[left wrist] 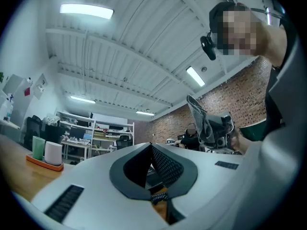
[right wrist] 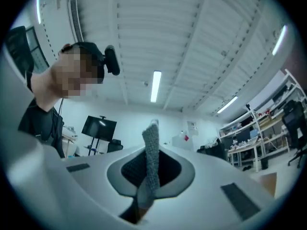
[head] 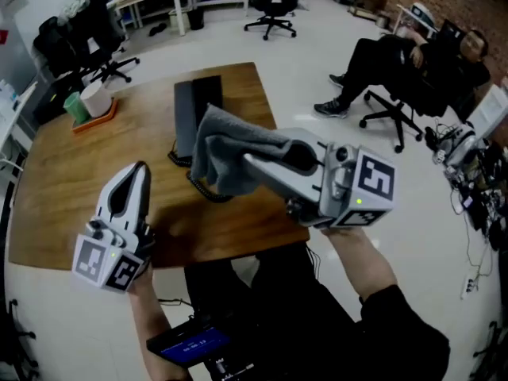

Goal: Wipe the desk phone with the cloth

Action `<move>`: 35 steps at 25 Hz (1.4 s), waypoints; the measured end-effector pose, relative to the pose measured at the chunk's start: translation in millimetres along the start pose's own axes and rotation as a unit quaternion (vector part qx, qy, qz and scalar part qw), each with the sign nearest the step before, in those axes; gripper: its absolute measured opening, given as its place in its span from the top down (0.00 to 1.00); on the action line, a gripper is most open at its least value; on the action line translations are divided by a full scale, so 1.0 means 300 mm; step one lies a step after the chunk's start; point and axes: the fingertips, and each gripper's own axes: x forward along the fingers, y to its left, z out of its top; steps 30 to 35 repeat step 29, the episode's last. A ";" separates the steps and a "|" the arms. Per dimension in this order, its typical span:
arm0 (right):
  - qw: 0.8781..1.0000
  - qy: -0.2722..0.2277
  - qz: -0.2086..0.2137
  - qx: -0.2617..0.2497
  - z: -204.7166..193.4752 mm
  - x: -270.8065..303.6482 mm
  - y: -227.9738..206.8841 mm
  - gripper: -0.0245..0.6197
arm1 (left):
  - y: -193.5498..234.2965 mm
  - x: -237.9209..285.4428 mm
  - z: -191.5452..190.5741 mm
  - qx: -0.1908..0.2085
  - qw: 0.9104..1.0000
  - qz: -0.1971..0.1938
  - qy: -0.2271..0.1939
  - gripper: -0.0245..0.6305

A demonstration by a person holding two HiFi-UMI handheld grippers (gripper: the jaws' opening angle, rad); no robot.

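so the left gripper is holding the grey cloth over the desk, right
Not quite: it is the right gripper that is holding the grey cloth over the desk. The right gripper view shows the cloth pinched between its jaws. The left gripper is shut on nothing.

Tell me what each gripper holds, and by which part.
Right gripper: the cloth, pinched by a fold between its jaws, the rest hanging off the tips. Left gripper: shut, nothing in it.

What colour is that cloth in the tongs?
Grey. The cloth shows best in the head view.
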 end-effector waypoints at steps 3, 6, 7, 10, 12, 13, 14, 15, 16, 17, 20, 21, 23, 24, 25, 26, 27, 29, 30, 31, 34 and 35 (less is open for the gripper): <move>0.998 -0.053 0.025 0.024 0.036 0.050 0.080 0.93 | -0.007 -0.097 0.085 -0.015 1.000 0.006 -0.009 0.98; 0.997 -0.063 0.038 0.011 0.048 -0.013 0.128 0.93 | -0.102 -0.080 0.126 -0.015 0.999 -0.016 -0.040 0.98; 0.997 -0.062 0.037 0.002 0.051 -0.041 0.135 0.93 | -0.140 -0.058 0.134 -0.014 0.998 -0.029 -0.054 0.98; 0.996 -0.074 0.035 -0.024 0.064 -0.091 0.154 0.93 | -0.243 -0.004 0.155 -0.006 0.995 -0.058 -0.084 0.98; 0.996 -0.080 0.035 -0.028 0.077 -0.122 0.164 0.93 | -0.296 0.018 0.151 -0.010 0.993 -0.072 -0.088 0.98; 0.996 -0.080 0.034 -0.028 0.083 -0.135 0.165 0.93 | -0.315 0.027 0.153 -0.012 0.993 -0.076 -0.086 0.98; 0.996 -0.079 0.033 -0.028 0.090 -0.140 0.164 0.93 | -0.327 0.035 0.162 -0.011 0.993 -0.078 -0.086 0.98; 0.996 -0.078 0.032 -0.028 0.095 -0.138 0.162 0.93 | -0.332 0.040 0.175 -0.010 0.993 -0.079 -0.086 0.98; 0.996 -0.076 0.030 -0.030 0.099 -0.130 0.159 0.93 | -0.330 0.041 0.187 -0.012 0.993 -0.080 -0.086 0.98; 0.996 -0.075 0.028 -0.032 0.100 -0.119 0.156 0.93 | -0.324 0.040 0.200 -0.014 0.993 -0.081 -0.086 0.98; 0.996 -0.071 0.026 -0.039 0.100 -0.092 0.148 0.93 | -0.304 0.032 0.230 -0.013 0.993 -0.081 -0.088 0.98; 0.996 -0.070 0.026 -0.040 0.100 -0.090 0.147 0.93 | -0.305 0.028 0.232 -0.015 0.993 -0.081 -0.087 0.98; 0.996 -0.067 0.026 -0.043 0.098 -0.092 0.146 0.93 | -0.307 0.023 0.233 -0.018 0.993 -0.080 -0.087 0.98; 0.996 -0.066 0.025 -0.045 0.097 -0.093 0.144 0.93 | -0.308 0.023 0.233 -0.018 0.993 -0.081 -0.087 0.98; 0.996 -0.065 0.024 -0.047 0.095 -0.093 0.142 0.93 | -0.307 0.024 0.231 -0.019 0.993 -0.081 -0.087 0.98; 0.996 -0.064 0.022 -0.049 0.092 -0.093 0.140 0.93 | -0.306 0.024 0.228 -0.019 0.993 -0.082 -0.086 0.98; 0.996 -0.064 0.021 -0.050 0.088 -0.093 0.139 0.93 | -0.304 0.024 0.225 -0.019 0.993 -0.083 -0.086 0.98; 0.997 -0.062 0.018 -0.051 0.081 -0.090 0.135 0.93 | -0.300 0.025 0.219 -0.020 0.993 -0.084 -0.085 0.98; 0.997 -0.062 0.018 -0.051 0.081 -0.090 0.135 0.93 | -0.300 0.025 0.219 -0.020 0.993 -0.084 -0.085 0.98; 0.997 -0.062 0.018 -0.051 0.081 -0.090 0.135 0.93 | -0.300 0.025 0.219 -0.020 0.993 -0.084 -0.085 0.98; 0.997 -0.062 0.018 -0.051 0.081 -0.090 0.135 0.93 | -0.300 0.025 0.219 -0.020 0.993 -0.084 -0.085 0.98; 0.997 -0.062 0.018 -0.051 0.081 -0.090 0.135 0.93 | -0.300 0.025 0.219 -0.020 0.993 -0.084 -0.085 0.98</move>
